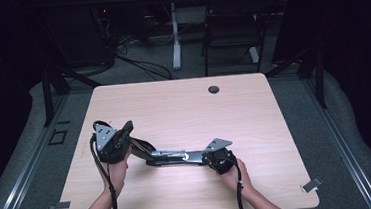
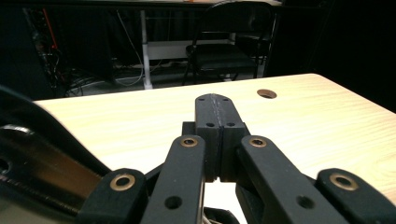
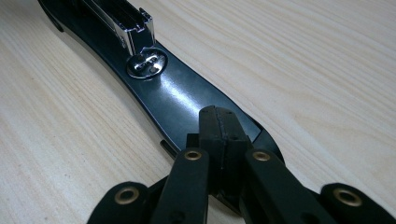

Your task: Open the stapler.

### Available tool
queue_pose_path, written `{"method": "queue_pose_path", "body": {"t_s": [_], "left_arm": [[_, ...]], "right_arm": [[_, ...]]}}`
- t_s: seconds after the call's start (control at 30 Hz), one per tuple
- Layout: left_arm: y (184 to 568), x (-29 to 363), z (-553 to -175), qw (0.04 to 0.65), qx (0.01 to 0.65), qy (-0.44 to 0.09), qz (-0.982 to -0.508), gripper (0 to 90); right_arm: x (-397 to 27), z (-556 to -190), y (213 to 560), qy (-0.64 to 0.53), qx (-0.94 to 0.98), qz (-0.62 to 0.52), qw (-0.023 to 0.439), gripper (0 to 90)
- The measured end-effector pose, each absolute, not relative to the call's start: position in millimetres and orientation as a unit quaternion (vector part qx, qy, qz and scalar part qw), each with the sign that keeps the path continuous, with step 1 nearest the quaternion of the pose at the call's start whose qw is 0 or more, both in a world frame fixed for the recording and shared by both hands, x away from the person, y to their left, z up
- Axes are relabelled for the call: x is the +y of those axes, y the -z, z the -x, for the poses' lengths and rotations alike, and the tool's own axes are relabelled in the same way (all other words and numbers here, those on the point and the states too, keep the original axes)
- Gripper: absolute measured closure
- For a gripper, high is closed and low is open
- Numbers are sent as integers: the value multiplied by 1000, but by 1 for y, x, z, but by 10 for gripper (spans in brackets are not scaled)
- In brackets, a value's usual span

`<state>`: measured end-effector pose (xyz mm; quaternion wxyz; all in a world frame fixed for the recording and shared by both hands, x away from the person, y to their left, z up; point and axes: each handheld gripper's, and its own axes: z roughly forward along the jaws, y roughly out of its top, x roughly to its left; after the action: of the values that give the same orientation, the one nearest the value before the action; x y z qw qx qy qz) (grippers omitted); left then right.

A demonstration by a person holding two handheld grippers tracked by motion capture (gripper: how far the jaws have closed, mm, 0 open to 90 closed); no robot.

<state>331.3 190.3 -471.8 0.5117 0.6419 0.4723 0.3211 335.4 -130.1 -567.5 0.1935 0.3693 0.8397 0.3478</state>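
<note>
Stapler (image 3: 154, 79) anvil close-up in right gripper view, right tool (image 3: 219, 126) together over its base, left tool (image 2: 215, 116) together above bare table (image 2: 140, 116).

Stapler (image 1: 170, 157) lying across near-middle of table (image 1: 183, 104), blocking straight path between left gripper (image 1: 125, 131) and right gripper (image 1: 208, 157). Both grippers sitting at its ends, jaws closed, crowding that strip. Far half of table lying open, giving wide passage; small hole (image 1: 214, 89) sitting near far edge. Right side standing free. Near edge taken up by forearms. Chair (image 1: 230, 25) standing beyond far edge, off table.
</note>
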Motion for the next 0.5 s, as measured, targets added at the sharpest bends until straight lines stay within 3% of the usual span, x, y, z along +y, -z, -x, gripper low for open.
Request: {"method": "queue_pose_path", "body": {"t_s": [0.3, 0.5], "left_arm": [[474, 191, -334, 516, 470, -302, -649, 891], [474, 186, -336, 514, 450, -272, -678, 740]], "right_arm": [[-130, -335, 568, -348, 840, -369, 195, 900], [-133, -337, 568, -355, 839, -368, 188, 882]]}}
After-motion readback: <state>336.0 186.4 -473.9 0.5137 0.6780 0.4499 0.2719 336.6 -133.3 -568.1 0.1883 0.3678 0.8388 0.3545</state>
